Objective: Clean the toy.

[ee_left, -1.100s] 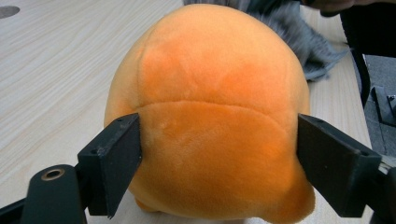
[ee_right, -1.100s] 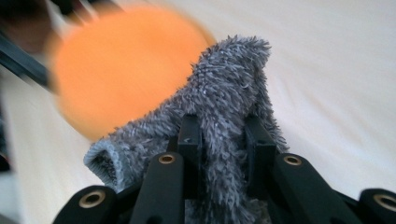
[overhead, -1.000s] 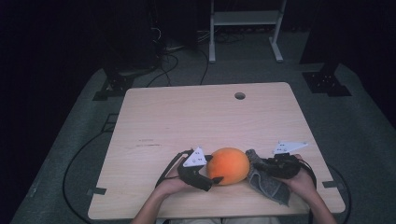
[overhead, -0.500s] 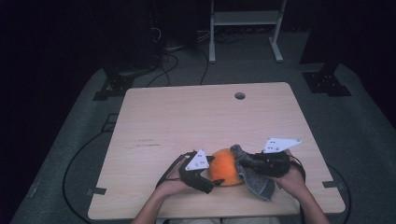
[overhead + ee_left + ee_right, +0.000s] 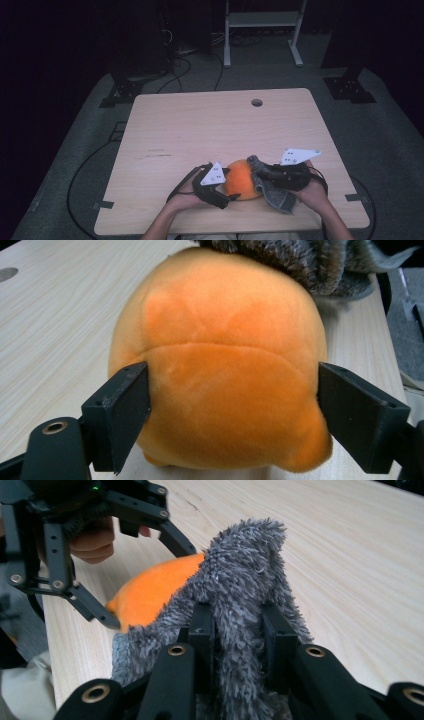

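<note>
Grey cloth stands up from the right gripper, draping onto the orange plush.

Each tool is a black linkage frame with flat rectangular jaw blocks and brass-ringed pivot screws. The left tool and right tool each carry a pale three-cornered plate with dark dots. Black cables trail behind. Forearms are bare.

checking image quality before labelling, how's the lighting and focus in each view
High view: dim, floor almost black, only the table lit, soft detail. Left gripper view: bright, even, orange plush toy sharp, no glare. Right gripper view: grey fluffy cloth crisp between the jaws, far tabletop slightly soft.
</note>
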